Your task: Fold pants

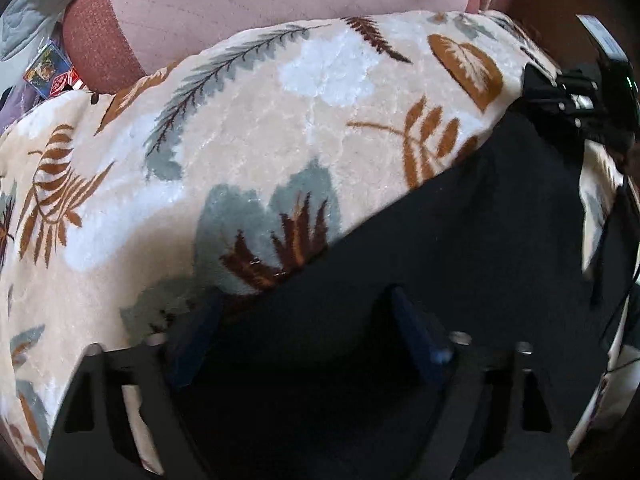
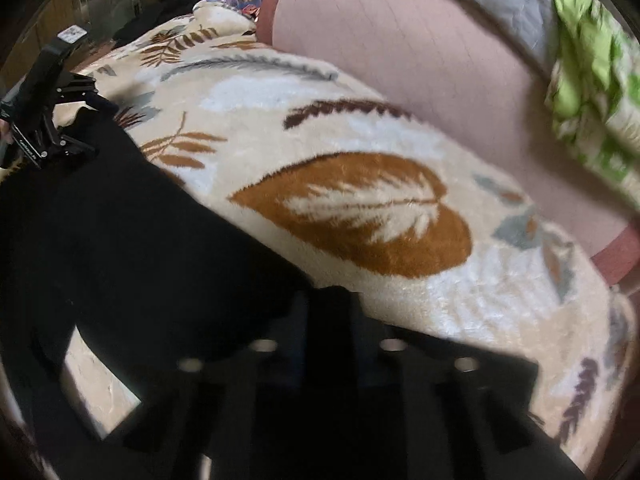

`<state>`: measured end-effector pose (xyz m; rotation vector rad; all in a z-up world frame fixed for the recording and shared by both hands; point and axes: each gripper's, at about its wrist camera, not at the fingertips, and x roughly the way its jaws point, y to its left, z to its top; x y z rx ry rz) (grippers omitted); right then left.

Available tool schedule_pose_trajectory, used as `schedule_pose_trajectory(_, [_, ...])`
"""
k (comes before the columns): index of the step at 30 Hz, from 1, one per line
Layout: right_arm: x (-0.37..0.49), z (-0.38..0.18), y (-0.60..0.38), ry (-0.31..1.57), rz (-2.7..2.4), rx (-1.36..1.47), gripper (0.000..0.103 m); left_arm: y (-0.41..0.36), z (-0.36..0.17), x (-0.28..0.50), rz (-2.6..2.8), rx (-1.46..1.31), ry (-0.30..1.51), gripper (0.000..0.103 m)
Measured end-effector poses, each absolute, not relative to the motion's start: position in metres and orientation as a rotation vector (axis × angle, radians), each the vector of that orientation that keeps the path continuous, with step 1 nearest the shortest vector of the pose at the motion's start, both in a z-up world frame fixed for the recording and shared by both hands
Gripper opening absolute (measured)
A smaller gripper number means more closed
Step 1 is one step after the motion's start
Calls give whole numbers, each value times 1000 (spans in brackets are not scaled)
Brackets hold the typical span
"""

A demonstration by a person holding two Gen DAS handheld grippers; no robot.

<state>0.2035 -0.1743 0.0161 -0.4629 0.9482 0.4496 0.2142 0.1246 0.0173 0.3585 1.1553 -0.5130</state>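
Early stage: black fabric pants (image 1: 460,240) spread, unfolded. Left hand-held gripper (image 1: 308,312) spread over waist edge; right hand-held gripper (image 2: 332,312) pinching pants edge.

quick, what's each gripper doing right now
Left gripper: open, jaws apart over the black pants.
Right gripper: shut at the pants' edge; too dark to confirm a grip.
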Motion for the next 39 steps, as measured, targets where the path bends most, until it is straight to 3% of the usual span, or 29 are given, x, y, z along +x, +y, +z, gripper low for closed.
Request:
schedule_pose_trajectory(1, [195, 21, -173, 913, 423, -482, 10, 123, 22, 211, -505, 351, 1149, 36])
schedule_pose_trajectory(3, [180, 38, -178, 845, 379, -472, 9, 117, 31, 199, -433, 398, 1121, 2])
schedule_pose_trajectory(10, [85, 112, -203, 642, 312, -388, 9, 127, 99, 124, -442, 273, 1009, 3])
schedule_pose_trajectory(14, [9, 128, -214, 612, 318, -338, 9, 128, 125, 57, -475, 206, 994, 3])
schedule_pose_trajectory(20, [-80, 88, -227, 697, 328, -264, 9, 134, 91, -13, -436, 127, 1127, 3])
schedule_pose_trajectory(25, [-90, 39, -223, 840, 289, -259, 9, 131, 53, -18, -360, 48, 1255, 3])
schedule_pose_trajectory(30, [-93, 51, -237, 908, 271, -144, 14, 131, 51, -18, -311, 6, 1249, 5])
schedule_pose_trajectory(31, [-97, 57, -239, 903, 284, -103, 17, 132, 53, -20, -313, 1, 1243, 6])
schedule_pose_trajectory(33, [-103, 86, -243, 823, 365, 12, 32, 137, 54, -27, -315, -11, 1234, 7])
schedule_pose_trajectory(35, [-92, 107, -232, 776, 420, 81, 62, 143, 54, -26, -303, -44, 1246, 9])
schedule_pose_trajectory(39, [-45, 122, -179, 747, 498, 94, 64, 159, 67, -28, -267, -119, 1237, 16])
